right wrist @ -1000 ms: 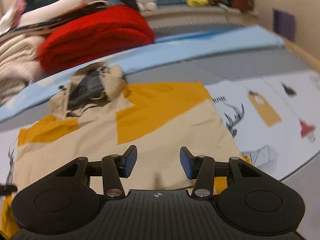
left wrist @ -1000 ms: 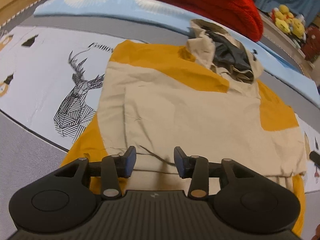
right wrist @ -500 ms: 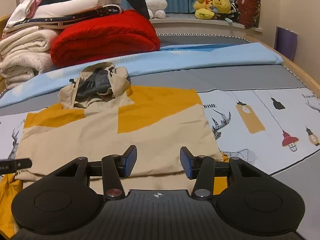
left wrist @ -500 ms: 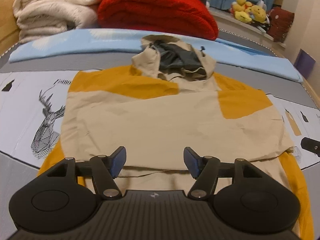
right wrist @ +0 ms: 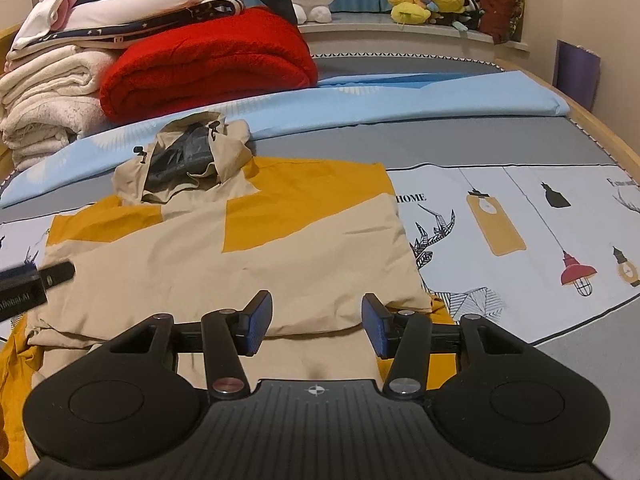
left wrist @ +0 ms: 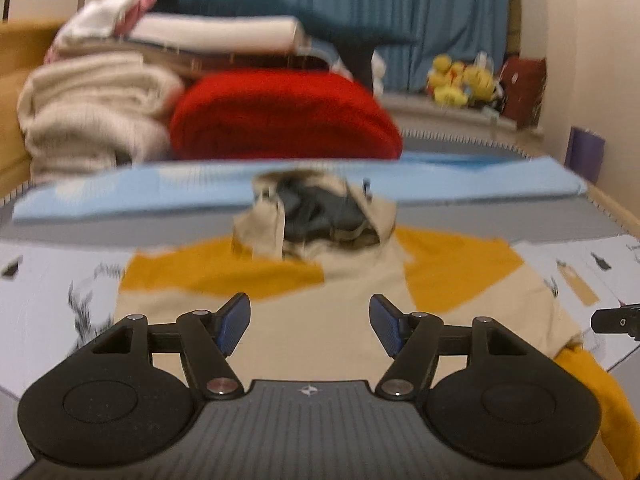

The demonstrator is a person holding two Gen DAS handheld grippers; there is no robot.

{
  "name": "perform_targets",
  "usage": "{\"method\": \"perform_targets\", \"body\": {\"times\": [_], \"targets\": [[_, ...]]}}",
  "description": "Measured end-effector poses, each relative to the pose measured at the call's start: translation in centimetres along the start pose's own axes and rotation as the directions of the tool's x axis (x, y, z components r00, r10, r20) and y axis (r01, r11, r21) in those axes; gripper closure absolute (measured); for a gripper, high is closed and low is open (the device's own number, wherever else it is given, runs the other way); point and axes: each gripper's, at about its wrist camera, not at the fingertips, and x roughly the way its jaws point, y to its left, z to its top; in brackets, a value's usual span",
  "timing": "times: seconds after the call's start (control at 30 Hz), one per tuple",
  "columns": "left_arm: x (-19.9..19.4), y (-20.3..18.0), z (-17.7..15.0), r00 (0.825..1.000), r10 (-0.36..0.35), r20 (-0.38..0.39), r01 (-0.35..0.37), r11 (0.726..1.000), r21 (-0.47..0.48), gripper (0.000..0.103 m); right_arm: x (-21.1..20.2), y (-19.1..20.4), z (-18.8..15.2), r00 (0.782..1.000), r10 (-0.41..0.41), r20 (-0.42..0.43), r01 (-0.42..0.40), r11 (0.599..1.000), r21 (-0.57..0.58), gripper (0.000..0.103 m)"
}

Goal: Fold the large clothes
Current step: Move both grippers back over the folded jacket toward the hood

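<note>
Lower centre of the left wrist view: left claw point(left wrist: 310, 326) is open, nothing between the blue pads, hanging over the jacket point(left wrist: 320, 320). Frame is blurred. Jacket lies flat on the bed point(left wrist: 460, 220), beige body with mustard panels, hood point(left wrist: 316, 216) bunched at mid frame toward the blue sheet point(left wrist: 120, 196). Tip of the right claw pokes in at the right edge. Red blanket point(left wrist: 280, 116) and towel stack point(left wrist: 92, 116) sit behind, well apart.

Lower centre of the right wrist view: right claw point(right wrist: 316, 322) is open too, pads empty, over the near folded edge of the jacket. Sleeves look already folded in across the body; mustard fabric shows under the lower corners.

Handling, my read: thin shell fabric, light, limp, probably slick, so layers will slide over each other. Creases won't hold without pressing. Pinch through all layers at the near hem corners, one claw per corner, and carry the edge up toward the hood. Avoid grabbing the top layer only.
</note>
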Motion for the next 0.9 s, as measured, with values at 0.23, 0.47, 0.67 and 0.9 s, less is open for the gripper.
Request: {"method": "perform_targets", "body": {"times": [0.23, 0.47, 0.67, 0.9], "targets": [[-0.1, 0.3, 3.0, 0.998, 0.052, 0.042, -0.050, 0.998, -0.041, 0.032, -0.3, -1.6, 1.7, 0.999, 0.017, 0.036, -0.018, 0.999, 0.029, 0.052], [8.2, 0.5, 10.7, 0.993, 0.116, -0.028, -0.119, 0.986, -0.115, 0.045, -0.3, -2.8, 3.2, 0.997, 0.043, 0.069, -0.047, 0.997, 0.058, 0.079], [20.3, 1.2, 15.3, 0.985, 0.102, -0.138, -0.121, 0.983, -0.138, 0.049, 0.4, -3.7, 4.0, 0.996, 0.049, 0.074, -0.055, 0.994, 0.093, 0.091], [32.5, 4.0, 16.6, 0.971, 0.079, -0.224, -0.130, 0.966, -0.224, 0.049, 1.8, -4.5, 4.0, 0.999, 0.033, 0.039, -0.037, 0.991, 0.131, 0.090]]}}
